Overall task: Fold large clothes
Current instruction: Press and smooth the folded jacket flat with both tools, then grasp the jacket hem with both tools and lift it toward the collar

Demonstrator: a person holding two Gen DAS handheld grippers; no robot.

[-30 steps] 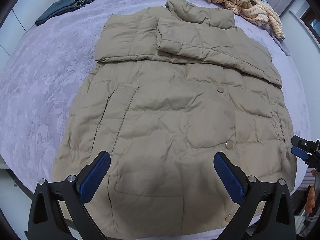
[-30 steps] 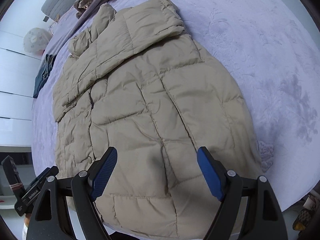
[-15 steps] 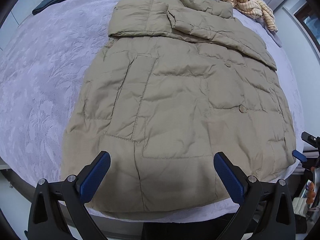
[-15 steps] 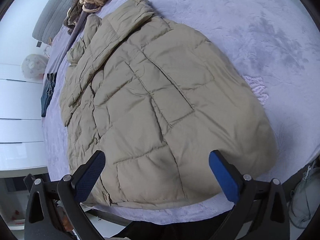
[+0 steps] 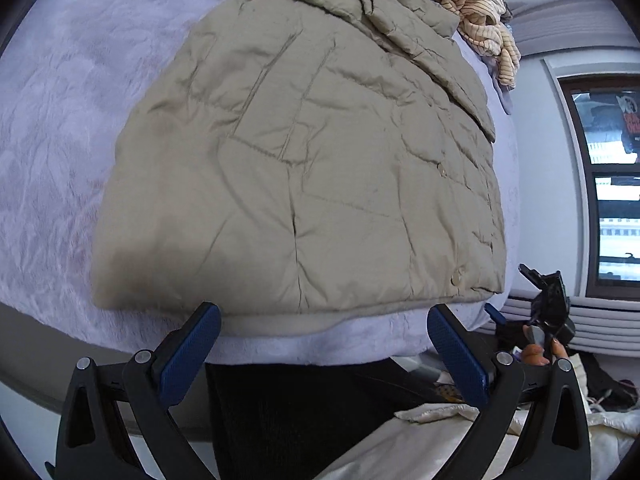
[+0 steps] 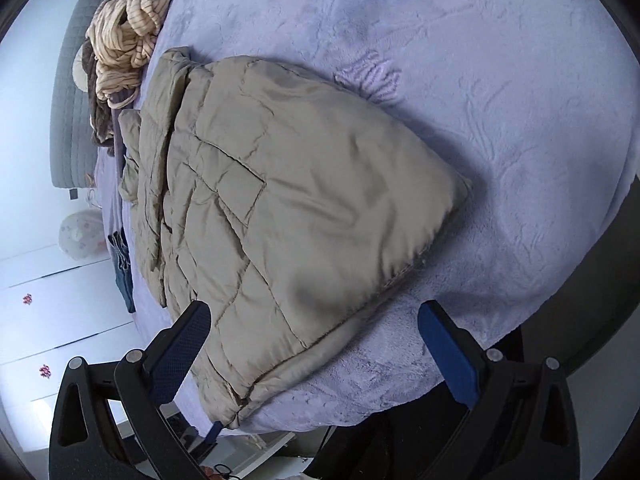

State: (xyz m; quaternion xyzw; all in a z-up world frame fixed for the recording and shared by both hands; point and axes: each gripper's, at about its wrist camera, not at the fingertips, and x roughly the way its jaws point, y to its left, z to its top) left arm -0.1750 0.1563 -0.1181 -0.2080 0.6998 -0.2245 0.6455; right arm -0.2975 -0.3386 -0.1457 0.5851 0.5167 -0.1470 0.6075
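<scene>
1. My left gripper [image 5: 322,336] hangs with jaws spread wide, nothing between them — the blue pads sit just off the bed's edge.
2. My right gripper [image 6: 314,338] is equally agape and empty-handed, its left pad over the jacket's hem.
3. The beige puffer jacket [image 5: 304,160] lies flat on the lilac blanket [image 6: 500,100], sleeves folded across the chest, hem toward 6 o'clock, collar at 12.
4. A striped cream garment [image 5: 476,8] is heaped at 1 o'clock beyond the collar.
5. Dark folded clothes [image 6: 122,268] lie at 9 o'clock in the right view.
</scene>
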